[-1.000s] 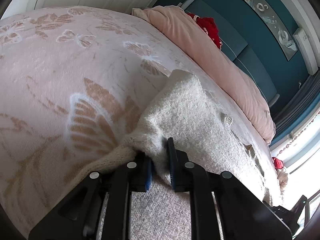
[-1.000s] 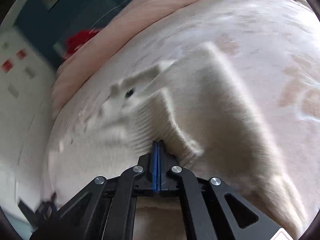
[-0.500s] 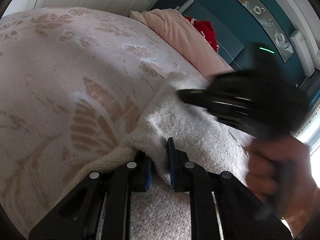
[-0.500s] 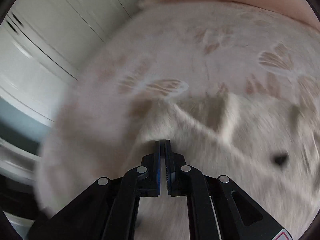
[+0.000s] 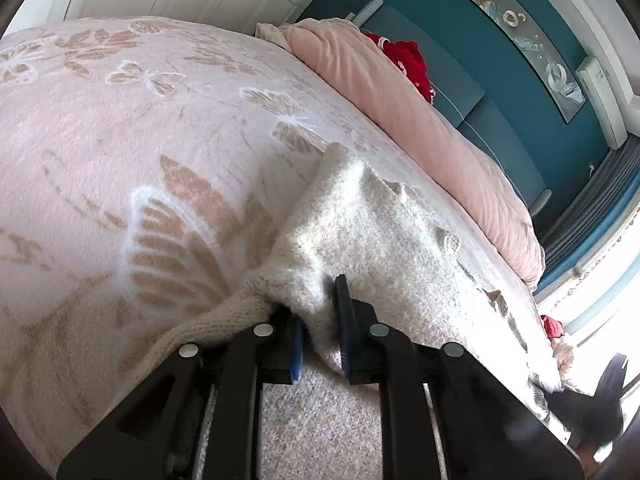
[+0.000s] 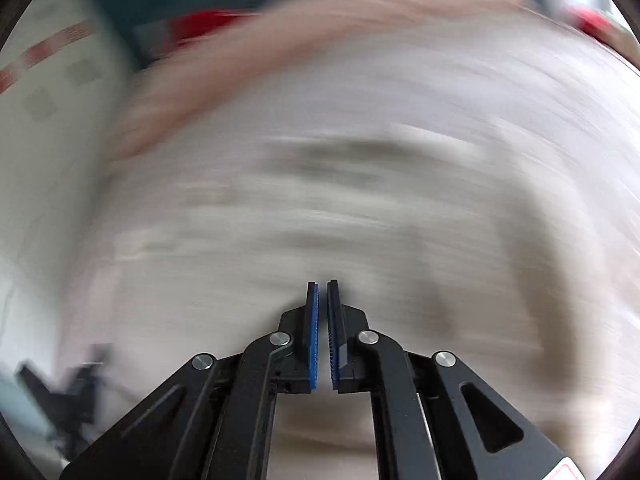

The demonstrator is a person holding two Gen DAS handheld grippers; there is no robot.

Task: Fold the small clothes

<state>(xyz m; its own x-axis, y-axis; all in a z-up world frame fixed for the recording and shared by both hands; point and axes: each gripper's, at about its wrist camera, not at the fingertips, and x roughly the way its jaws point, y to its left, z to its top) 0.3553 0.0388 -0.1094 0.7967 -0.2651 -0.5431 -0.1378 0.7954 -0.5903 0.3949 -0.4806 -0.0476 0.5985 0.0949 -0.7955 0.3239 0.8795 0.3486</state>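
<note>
Your left gripper (image 5: 320, 320) grips a bunched fold of the cream knit garment (image 5: 384, 240) between its jaws. The garment lies on the bed, spreading from the jaws toward 1 o'clock over the butterfly blanket (image 5: 120, 140). A rolled pink duvet (image 5: 420, 120) runs along the bed's far edge at 1 o'clock, with a red item (image 5: 408, 56) behind it against the teal wall (image 5: 460, 20). A dark blurred object (image 5: 600, 408) sits at 4 o'clock beside the garment's far end.

Your right gripper (image 6: 322, 312) shows jaws nearly together, a thin gap between the blue pads, nothing clamped. Its view is motion-blurred: pale fabric ahead, pink and red streaks at 11 o'clock.
</note>
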